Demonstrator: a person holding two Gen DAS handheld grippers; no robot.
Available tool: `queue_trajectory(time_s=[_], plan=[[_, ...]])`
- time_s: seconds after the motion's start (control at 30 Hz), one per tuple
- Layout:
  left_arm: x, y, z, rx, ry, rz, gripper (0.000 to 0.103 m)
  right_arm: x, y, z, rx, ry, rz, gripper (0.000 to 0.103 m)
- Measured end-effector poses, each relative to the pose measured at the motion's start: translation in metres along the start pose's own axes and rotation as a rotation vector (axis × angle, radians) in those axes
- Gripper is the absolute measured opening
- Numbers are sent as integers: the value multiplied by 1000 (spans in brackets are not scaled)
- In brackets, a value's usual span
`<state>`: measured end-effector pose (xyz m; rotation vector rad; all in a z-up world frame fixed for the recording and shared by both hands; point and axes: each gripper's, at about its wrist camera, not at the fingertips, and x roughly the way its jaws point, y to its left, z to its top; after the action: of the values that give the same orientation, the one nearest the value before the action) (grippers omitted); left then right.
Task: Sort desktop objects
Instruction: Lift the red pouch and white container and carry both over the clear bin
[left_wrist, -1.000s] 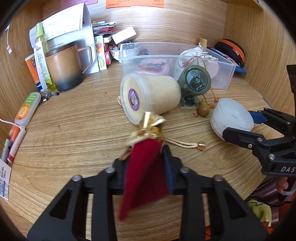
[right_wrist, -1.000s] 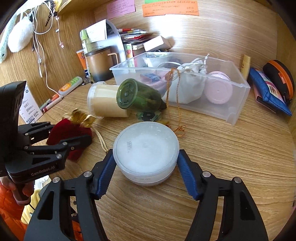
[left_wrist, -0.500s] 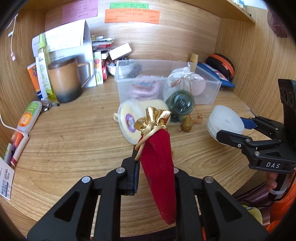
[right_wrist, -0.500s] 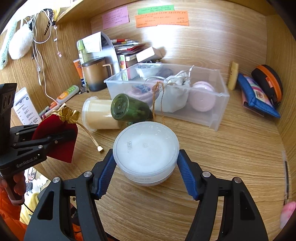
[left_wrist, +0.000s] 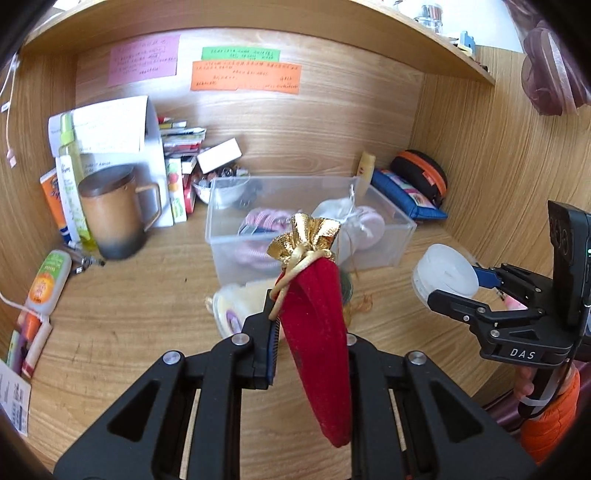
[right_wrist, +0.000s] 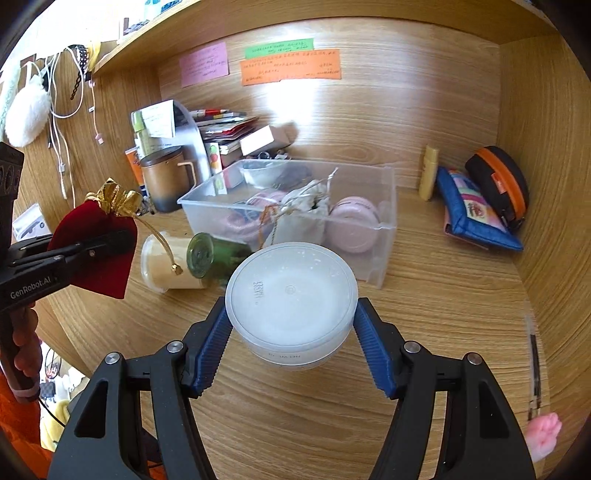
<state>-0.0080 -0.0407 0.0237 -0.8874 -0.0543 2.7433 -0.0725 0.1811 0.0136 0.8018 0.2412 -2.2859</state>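
1. Red velvet pouch (left_wrist: 317, 332), soft and nap-textured, is pinched flat between the closed pads of the left gripper (left_wrist: 308, 343). Its long axis runs along the fingers, with the gold-foil ruffled neck (left_wrist: 306, 240) at the far end and a gold cord trailing.
2. White lidded tub (right_wrist: 291, 302), a squat cylinder of smooth translucent plastic, is clamped across its width by the ribbed blue pads (right_wrist: 212, 350) of the right gripper (right_wrist: 291, 347), jaws about half spread; it is clear of the wooden desk (right_wrist: 443, 295).
3. Clear plastic bin (right_wrist: 384, 221), rectangular, open-topped and already holding a white cloth bag and pink round items, lies straight ahead of and below both grippers.
4. Lying between fingers and bin are a cream tub (right_wrist: 170, 266) and a green bottle (right_wrist: 218, 254), both on their sides. By judgement, each load must pass over these, and the right gripper appears nearer the bin.
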Motion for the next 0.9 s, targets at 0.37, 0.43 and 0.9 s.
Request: queue_trajectory(time_s=[0.37,0.43,0.9], plan=[[11,3,34,39,-9,29,14,0,-19,23,-3,-12,-37,63],[12,4,40,42,-14,35,14,1,-21,28,-3,-15,-41,63],[30,20,76,18,-42,43,14,14,-32,66,-3,-44,-54,63]])
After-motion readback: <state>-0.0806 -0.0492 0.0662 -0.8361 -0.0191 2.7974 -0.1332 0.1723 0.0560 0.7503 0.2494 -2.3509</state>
